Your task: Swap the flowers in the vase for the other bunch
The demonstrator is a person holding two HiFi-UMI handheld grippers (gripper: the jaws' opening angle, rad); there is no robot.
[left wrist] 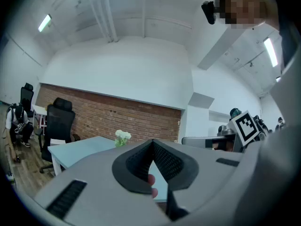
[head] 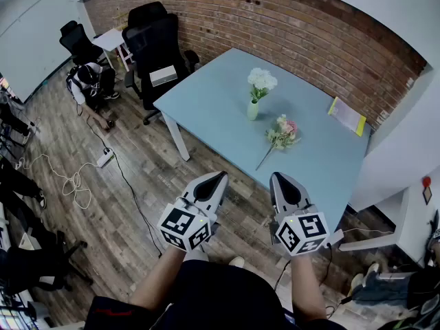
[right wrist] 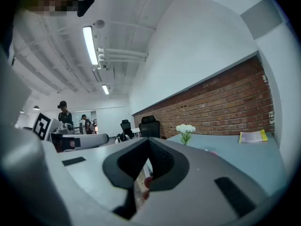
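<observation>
A small pale vase (head: 253, 109) stands near the middle of the light-blue table (head: 206, 102) and holds a bunch of white flowers (head: 262, 80). A second bunch, pink and cream with a long stem (head: 282, 134), lies flat on the table just right of the vase. My left gripper (head: 218, 176) and right gripper (head: 277, 177) hover side by side in front of the table's near edge, well short of both bunches. Both are shut with nothing between the tips. The white flowers (left wrist: 122, 136) show above the left jaws and far off in the right gripper view (right wrist: 186, 129).
A yellow booklet (head: 347, 115) lies at the table's far right corner. Black office chairs (head: 157, 43) stand at the table's left end by the brick wall. Cables and a power strip (head: 104, 157) lie on the wooden floor at left. People stand far off in the room (right wrist: 63, 113).
</observation>
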